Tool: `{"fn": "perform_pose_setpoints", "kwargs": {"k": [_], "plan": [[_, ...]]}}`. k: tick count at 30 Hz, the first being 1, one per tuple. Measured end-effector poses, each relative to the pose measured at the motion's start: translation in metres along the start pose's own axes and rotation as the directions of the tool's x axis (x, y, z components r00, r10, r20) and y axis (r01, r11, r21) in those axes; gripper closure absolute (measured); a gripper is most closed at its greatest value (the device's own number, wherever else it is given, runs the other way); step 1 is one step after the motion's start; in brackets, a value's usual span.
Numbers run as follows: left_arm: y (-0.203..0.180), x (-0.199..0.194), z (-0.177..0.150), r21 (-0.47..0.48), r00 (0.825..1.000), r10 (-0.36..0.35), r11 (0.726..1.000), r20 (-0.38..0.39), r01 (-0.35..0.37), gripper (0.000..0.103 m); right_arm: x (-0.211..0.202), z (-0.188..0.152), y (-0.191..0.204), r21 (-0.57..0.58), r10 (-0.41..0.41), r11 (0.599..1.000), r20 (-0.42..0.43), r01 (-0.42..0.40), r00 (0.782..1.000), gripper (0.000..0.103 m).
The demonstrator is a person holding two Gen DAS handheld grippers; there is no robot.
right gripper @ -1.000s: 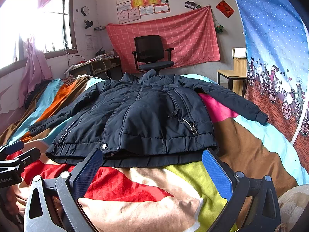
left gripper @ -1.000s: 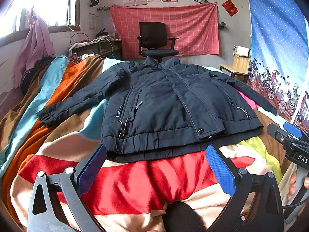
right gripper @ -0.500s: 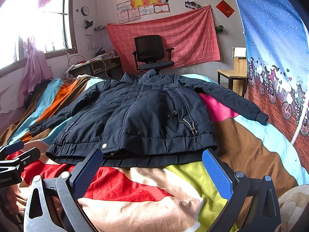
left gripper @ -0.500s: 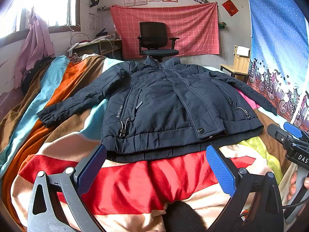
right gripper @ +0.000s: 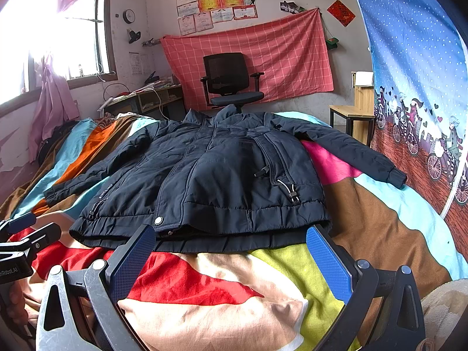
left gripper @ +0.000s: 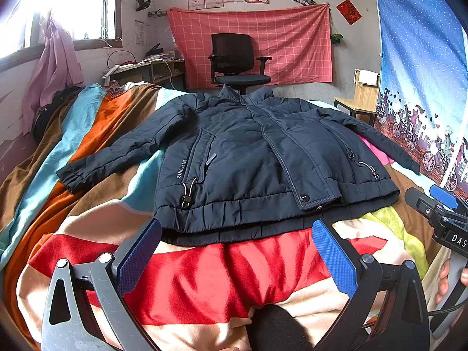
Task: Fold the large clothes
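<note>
A dark navy padded jacket (left gripper: 251,158) lies flat, front up, on a striped blanket (left gripper: 204,269), both sleeves spread outward and its hem toward me. The same jacket (right gripper: 216,175) fills the middle of the right wrist view. My left gripper (left gripper: 237,251) hovers open just short of the hem, blue pads wide apart with nothing between them. My right gripper (right gripper: 231,259) is likewise open and empty, just before the hem's right half. Each gripper shows at the edge of the other's view: the right gripper (left gripper: 438,207), the left gripper (right gripper: 26,231).
A black office chair (left gripper: 237,58) stands beyond the bed before a red checked cloth (left gripper: 254,41). A desk (left gripper: 146,73) sits at the back left, a wooden stool (left gripper: 359,99) at the back right. A blue printed curtain (left gripper: 421,73) hangs along the right side.
</note>
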State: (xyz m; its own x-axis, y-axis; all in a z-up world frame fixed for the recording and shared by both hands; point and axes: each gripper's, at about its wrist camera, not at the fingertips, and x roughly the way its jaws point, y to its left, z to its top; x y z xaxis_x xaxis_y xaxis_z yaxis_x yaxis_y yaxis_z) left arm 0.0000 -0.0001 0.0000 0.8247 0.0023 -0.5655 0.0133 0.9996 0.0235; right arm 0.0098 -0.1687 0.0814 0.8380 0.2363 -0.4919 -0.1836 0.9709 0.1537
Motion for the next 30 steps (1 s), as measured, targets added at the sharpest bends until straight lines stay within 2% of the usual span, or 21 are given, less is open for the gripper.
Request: {"fn": "perform_pose_setpoints", "kwargs": {"k": [22,30], "plan": [[0.0002,0.0000,0.0002,0.000,1.000,0.004,1.000,-0.001,-0.004,0.002,0.0012,-0.0027,-0.0002,0.003,0.007,1.000,-0.016,-0.007,1.000,0.000],[0.0041,0.0031,0.0003,0.021,0.999,0.043,0.999,-0.005,-0.043,0.002,0.0035,-0.0025,0.0008,0.003,-0.005,1.000,-0.052,0.005,0.999,0.000]]}}
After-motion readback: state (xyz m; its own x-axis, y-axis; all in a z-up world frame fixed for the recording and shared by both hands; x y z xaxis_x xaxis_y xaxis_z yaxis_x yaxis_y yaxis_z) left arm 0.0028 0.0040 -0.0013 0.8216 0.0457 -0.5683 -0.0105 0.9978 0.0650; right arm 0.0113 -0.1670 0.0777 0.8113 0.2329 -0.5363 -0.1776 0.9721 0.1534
